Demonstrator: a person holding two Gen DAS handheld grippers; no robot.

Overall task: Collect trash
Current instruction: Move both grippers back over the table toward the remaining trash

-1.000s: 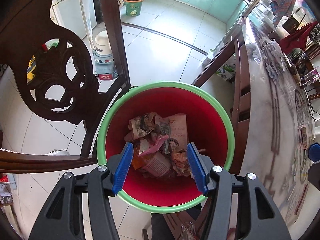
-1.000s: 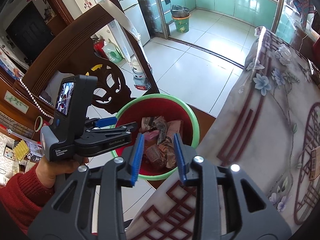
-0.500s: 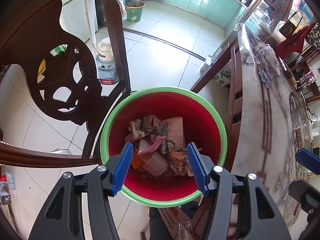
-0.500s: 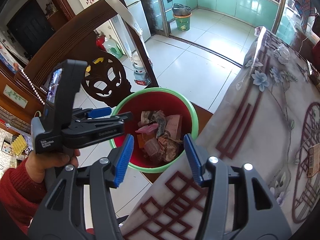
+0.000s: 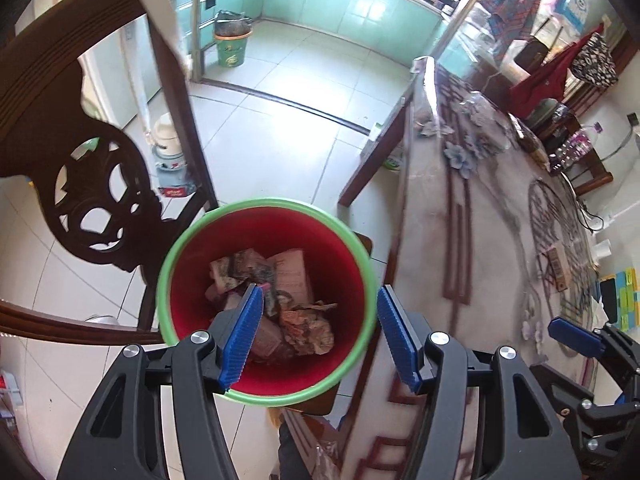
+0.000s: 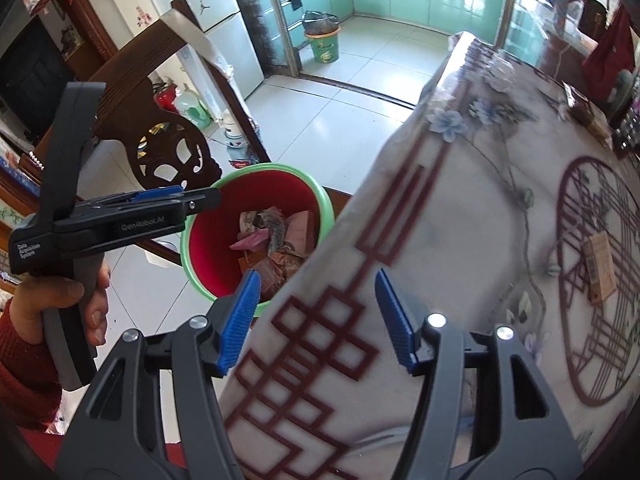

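A red bin with a green rim [image 5: 264, 204] stands by the table edge and holds crumpled wrappers and paper [image 5: 296, 312]. My left gripper [image 5: 319, 298] hangs above the bin's near half; its jaws are opening, with nothing between them. From the right wrist, the bin's rim [image 6: 280, 168] and its trash [image 6: 280, 240] lie left of the table, with the left gripper [image 6: 200, 200] over the bin. My right gripper [image 6: 317, 280] is open and empty over the tablecloth's edge. A small brown packet [image 6: 598, 268] lies on the table.
The table [image 5: 500, 240] wears a pale cloth with dark red lattice and blue flowers. A carved dark wooden chair [image 5: 100, 184] stands left of the bin. A green bucket [image 5: 232, 46] sits by the far kitchen doorway. A hand in a red sleeve [image 6: 80, 300] holds the left gripper.
The right gripper's jaws spread wider and it slid right, from over the bin to over the table edge. The left gripper rose, so the bin looks smaller and further left.
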